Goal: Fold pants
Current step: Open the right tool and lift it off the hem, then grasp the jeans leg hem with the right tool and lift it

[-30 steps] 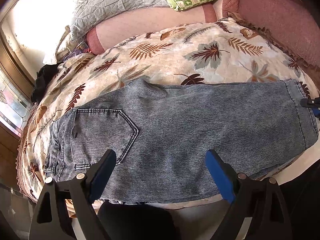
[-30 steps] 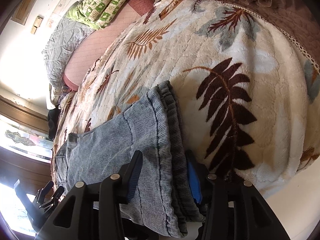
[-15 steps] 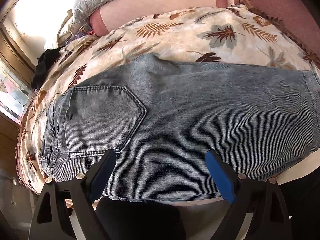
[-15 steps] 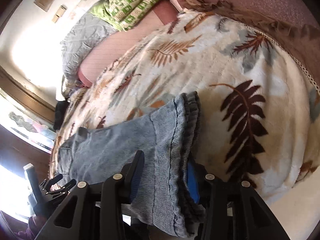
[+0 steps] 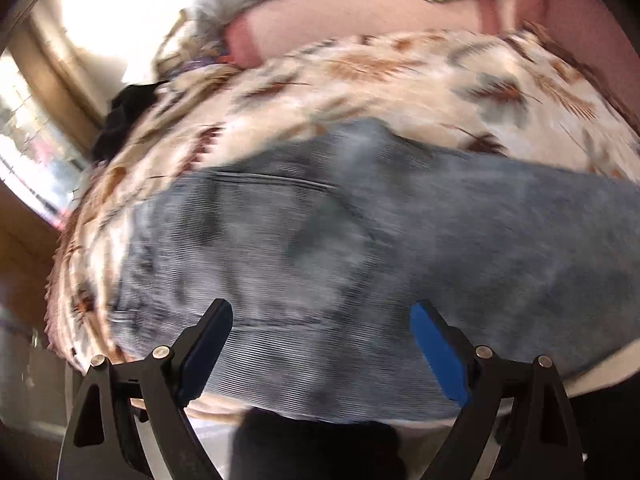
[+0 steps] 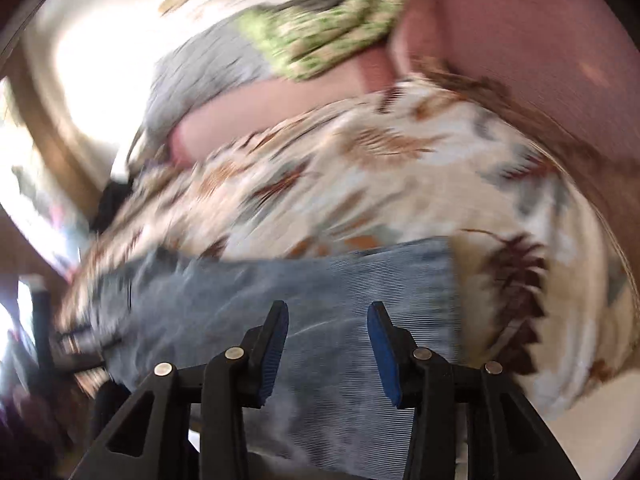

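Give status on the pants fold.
Done: jeans lie lengthwise on the leaf blanket, legs apparently stacked, back pocket up. In hand: nothing; left claw and right claw hover open over them. Left: the cross folds, end to end.
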Demonstrator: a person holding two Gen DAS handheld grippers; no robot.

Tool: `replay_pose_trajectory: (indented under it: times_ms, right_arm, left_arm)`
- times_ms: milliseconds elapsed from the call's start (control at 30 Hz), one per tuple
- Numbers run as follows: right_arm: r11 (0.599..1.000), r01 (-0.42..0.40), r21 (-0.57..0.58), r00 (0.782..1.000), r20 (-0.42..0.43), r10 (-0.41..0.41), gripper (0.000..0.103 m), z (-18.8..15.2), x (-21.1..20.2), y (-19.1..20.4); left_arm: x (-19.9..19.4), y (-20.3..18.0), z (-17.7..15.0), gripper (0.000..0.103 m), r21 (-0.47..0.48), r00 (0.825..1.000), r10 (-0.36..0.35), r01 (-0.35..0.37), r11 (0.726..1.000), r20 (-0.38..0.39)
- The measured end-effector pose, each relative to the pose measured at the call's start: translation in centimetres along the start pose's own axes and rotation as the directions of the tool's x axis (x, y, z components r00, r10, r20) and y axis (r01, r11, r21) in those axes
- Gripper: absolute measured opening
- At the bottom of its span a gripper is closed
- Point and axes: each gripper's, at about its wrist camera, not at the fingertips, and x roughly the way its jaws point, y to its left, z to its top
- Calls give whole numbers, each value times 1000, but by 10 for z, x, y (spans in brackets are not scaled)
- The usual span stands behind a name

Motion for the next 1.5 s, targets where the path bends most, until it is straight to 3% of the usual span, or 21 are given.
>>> replay_pose_trajectory:
  times_ms: [167, 267, 367, 400, 433, 567, 600, 667, 733, 867, 1000, 1200, 1300, 1400, 1500]
  right_arm:
    - [997, 42, -66, 996, -82, -47, 45, -1, 33, 23]
    - [998, 55, 4, 991, -122, -54, 45, 5, 49, 13]
    - [989, 124, 74, 976, -186, -109, 43, 8, 66, -3]
    - [989, 112, 100, 979, -180, -92, 43, 9, 65, -6]
    - [988, 109, 111, 982, -168, -89, 43, 11, 63, -8]
    - [986, 142, 91, 984, -117, -131, 43, 10, 50, -6]
    - [986, 145, 76, 988, -73, -139, 43, 11, 42, -4]
    - [990, 112, 82, 994, -8, -112, 46, 12, 25, -8]
    - [986, 109, 130, 993, 34, -114, 54, 10, 9, -22]
    - [953, 69, 295, 993, 76, -96, 55, 5, -14, -68]
    - [917, -9, 399, 999, 45, -10, 55, -4, -17, -102]
    - [891, 4, 455, 997, -71, 32, 55, -7, 5, -119]
    - [881, 6, 473, 992, -111, 53, 56, -12, 16, -123]
    - [897, 1, 443, 992, -114, 55, 59, -12, 16, -116]
    - [908, -91, 410, 980, -124, 155, 59, -15, 18, -103]
  left_arm:
    - [12, 65, 5, 92, -124, 993, 119, -120, 985, -9]
    - [25, 103, 2, 92, -193, 981, 190, -195, 962, -47]
    - [48, 121, -6, 92, -185, 956, 273, -289, 939, -106]
    - [61, 123, -10, 92, -169, 945, 289, -313, 934, -153]
    - [65, 124, -14, 92, -176, 948, 275, -301, 937, -158]
    - [55, 116, -14, 91, -151, 943, 307, -325, 934, -131]
    - [51, 112, -13, 91, -149, 945, 302, -319, 936, -127]
    - [37, 105, -10, 91, -166, 966, 241, -253, 953, -91]
    - [23, 90, -4, 91, -148, 981, 187, -193, 970, -53]
    - [-2, 44, 5, 91, -64, 996, 83, -82, 995, 16]
    - [-8, -4, 7, 91, 18, 1000, -7, 7, 1000, 12]
    - [-5, -54, 2, 91, 120, 998, -62, 63, 991, -14]
    - [8, -64, 0, 91, 152, 996, -62, 70, 986, -56]
    - [18, -66, -4, 91, 141, 993, -63, 76, 987, -95]
    - [20, -63, -5, 91, 130, 992, -70, 83, 988, -101]
